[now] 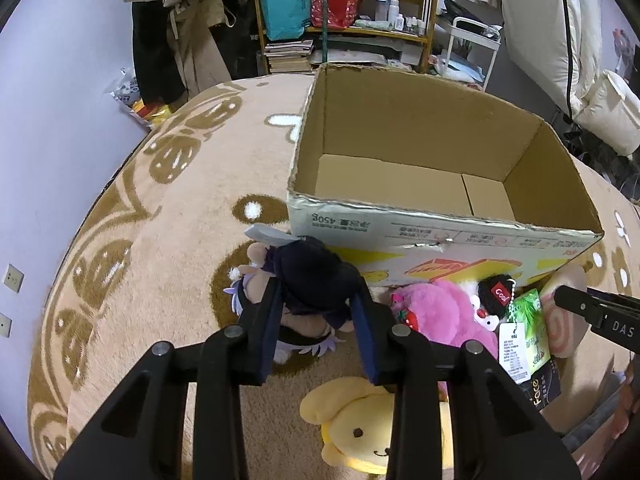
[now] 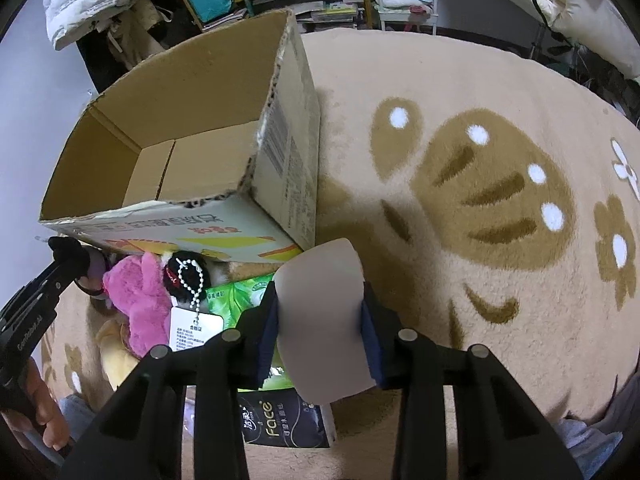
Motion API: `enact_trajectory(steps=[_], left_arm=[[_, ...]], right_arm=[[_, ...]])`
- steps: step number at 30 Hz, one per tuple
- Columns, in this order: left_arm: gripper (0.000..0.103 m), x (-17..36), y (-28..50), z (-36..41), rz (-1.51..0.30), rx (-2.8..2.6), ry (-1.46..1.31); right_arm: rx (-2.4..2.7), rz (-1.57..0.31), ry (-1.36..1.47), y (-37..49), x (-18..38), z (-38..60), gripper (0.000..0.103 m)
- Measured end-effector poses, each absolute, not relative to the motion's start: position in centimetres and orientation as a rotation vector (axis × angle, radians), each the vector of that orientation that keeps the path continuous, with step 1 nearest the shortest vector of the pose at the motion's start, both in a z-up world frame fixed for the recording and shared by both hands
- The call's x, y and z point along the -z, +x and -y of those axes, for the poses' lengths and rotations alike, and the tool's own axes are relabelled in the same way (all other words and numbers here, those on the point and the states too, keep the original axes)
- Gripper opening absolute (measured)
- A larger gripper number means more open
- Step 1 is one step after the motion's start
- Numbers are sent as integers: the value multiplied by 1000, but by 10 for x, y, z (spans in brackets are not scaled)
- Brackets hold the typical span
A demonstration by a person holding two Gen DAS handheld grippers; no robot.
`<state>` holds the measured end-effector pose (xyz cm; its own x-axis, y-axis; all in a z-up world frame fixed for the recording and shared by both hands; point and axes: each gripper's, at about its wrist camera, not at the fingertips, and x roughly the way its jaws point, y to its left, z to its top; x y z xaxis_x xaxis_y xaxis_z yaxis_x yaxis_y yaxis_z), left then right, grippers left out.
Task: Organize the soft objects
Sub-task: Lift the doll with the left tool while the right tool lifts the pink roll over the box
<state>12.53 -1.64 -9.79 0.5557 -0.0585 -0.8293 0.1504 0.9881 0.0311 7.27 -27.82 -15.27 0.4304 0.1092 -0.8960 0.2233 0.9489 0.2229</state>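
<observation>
An open cardboard box [image 1: 440, 148] stands on the rug; its inside looks bare. It also shows in the right wrist view [image 2: 168, 120]. My left gripper [image 1: 316, 300] is shut on a dark-clothed plush doll [image 1: 312, 280] just in front of the box's near wall. My right gripper [image 2: 320, 308] is shut on a beige swirl-patterned cushion [image 2: 324, 320], held right of the box corner; it also shows in the left wrist view [image 1: 560, 320]. A pink plush [image 1: 436, 312], a black-hatted keychain plush [image 1: 498, 294], and a yellow dog plush [image 1: 360, 428] lie by the box.
A green tissue pack [image 2: 240, 296] and a dark "Face" tissue pack [image 2: 280, 424] lie on the beige patterned rug [image 2: 500, 200]. Shelves [image 1: 340, 12], hanging clothes and a white cart stand behind the box. Bedding is at the right.
</observation>
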Motion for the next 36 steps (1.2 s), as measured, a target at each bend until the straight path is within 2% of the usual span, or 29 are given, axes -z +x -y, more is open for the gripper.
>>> enact_trajectory(steps=[24,30,36], left_arm=[[28,82,110,-7,-895,83,-16],[28,63,87,-11,-826,55,4],[28,25,53,-4,-680,79,50]], right_arm=[[15,-1060,378,66,140,280,39],[24,-969,362,56,123,278,39],[9,-861,356,43,100,275,39]])
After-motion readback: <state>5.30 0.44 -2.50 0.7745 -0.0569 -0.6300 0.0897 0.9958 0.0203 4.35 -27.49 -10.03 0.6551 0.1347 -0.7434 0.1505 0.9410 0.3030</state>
